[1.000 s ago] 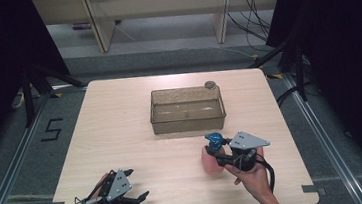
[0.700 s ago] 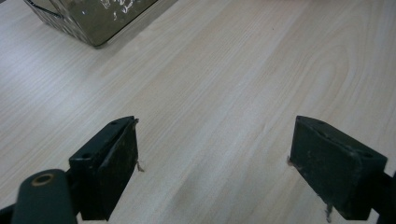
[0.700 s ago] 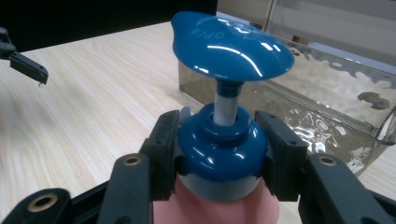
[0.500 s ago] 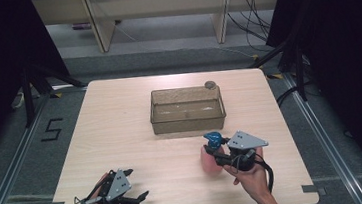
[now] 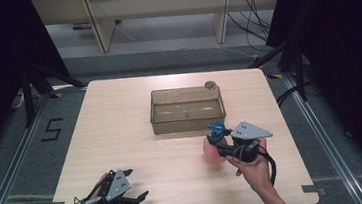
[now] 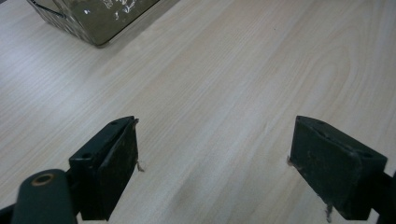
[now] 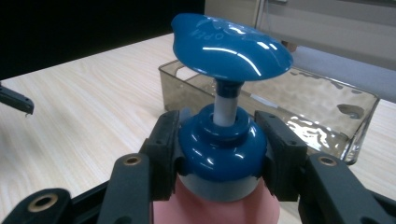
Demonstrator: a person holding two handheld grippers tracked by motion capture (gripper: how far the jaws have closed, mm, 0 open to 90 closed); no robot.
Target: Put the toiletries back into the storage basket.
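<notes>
Pale wooden worktop (image 5: 121,133): right tool (image 7: 219,149) clamps the pink pump bottle (image 5: 212,149) at its blue collar; keep it upright toward the clear tray (image 5: 188,124); left tool (image 6: 215,168) rests open

Very little has shifted over the last second. My right claw (image 5: 222,146), clamped on the blue collar of the pink pump bottle (image 5: 214,151), has edged slightly back toward me, carrying the bottle with it, so the gap between the bottle's pump head (image 5: 216,128) and the near wall of the clear tub (image 5: 189,124) ahead of the claw has widened a touch.
</notes>
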